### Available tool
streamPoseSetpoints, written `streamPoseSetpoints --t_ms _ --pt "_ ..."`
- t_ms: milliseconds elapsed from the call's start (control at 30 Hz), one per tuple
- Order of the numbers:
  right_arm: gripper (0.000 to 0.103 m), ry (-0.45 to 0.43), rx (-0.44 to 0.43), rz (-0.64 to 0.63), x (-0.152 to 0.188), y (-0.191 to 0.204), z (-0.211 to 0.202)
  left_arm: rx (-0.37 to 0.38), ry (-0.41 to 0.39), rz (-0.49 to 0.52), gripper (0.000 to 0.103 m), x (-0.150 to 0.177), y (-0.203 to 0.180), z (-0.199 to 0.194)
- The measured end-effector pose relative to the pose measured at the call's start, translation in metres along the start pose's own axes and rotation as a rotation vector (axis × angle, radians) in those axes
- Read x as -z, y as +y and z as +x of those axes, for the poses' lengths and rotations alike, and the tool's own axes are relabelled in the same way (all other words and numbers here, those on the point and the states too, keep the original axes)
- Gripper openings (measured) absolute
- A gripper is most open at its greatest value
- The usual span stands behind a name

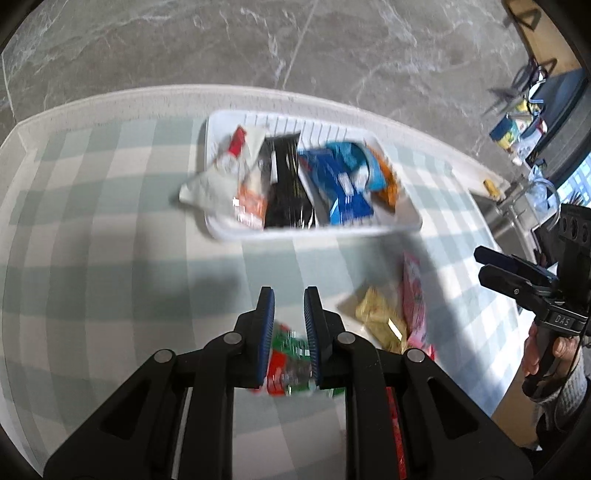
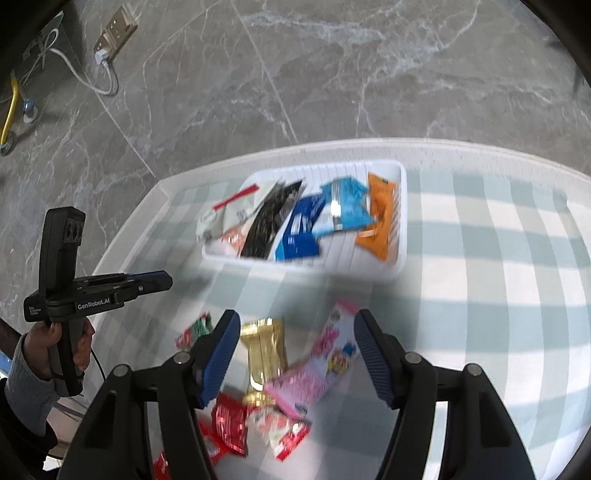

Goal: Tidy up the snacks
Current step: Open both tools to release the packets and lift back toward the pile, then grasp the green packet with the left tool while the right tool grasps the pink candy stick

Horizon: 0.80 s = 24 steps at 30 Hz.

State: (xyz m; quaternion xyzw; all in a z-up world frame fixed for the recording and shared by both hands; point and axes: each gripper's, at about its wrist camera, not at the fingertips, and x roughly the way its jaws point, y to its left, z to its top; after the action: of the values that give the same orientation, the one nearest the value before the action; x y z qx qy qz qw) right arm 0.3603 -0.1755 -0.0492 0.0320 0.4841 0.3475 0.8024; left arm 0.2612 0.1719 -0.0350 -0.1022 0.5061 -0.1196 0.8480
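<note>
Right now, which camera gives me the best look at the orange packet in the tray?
The right wrist view: the orange packet lies nearly whole at the tray's right end. In the left wrist view only a blurred edge of it shows, tucked beside the blue packets.

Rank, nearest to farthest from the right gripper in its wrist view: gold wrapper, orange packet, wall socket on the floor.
1. Gold foil wrapper, on the table between the right gripper fingers.
2. Orange packet, right end of the white tray.
3. Wall socket, floor, far left.
</note>
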Motion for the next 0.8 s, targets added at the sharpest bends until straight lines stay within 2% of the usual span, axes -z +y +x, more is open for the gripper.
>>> streamPoseSetpoints --t_ms 300,367,400,433,500,600,800 --pt "0.067 0.033 0.008 0.007 0.031 0.002 -0.001 0.037 0.047 0.022 0.016 0.037 -0.012 0.01" --pt "0.067 0.035 0.008 0.007 0.035 0.003 -0.001 0.046 0.045 0.027 0.035 0.04 -0.014 0.01" --pt "0.067 0.035 0.007 0.007 0.036 0.003 -0.002 0.059 0.045 0.029 0.061 0.042 -0.015 0.01" --pt "0.067 0.036 0.007 0.008 0.037 0.004 -0.002 0.084 0.05 0.031 0.076 0.043 -0.016 0.01" --pt "0.067 0.036 0.005 0.012 0.039 0.004 -0.003 0.101 0.062 0.033 0.076 0.043 -0.017 0.011" --pt "0.067 0.04 0.007 0.011 0.042 0.006 -0.001 0.062 0.061 0.062 0.076 0.044 -0.02 0.014" --pt "0.068 0.059 0.022 0.012 0.045 0.008 0.007 0.036 0.088 0.098 0.076 0.045 -0.021 0.024"
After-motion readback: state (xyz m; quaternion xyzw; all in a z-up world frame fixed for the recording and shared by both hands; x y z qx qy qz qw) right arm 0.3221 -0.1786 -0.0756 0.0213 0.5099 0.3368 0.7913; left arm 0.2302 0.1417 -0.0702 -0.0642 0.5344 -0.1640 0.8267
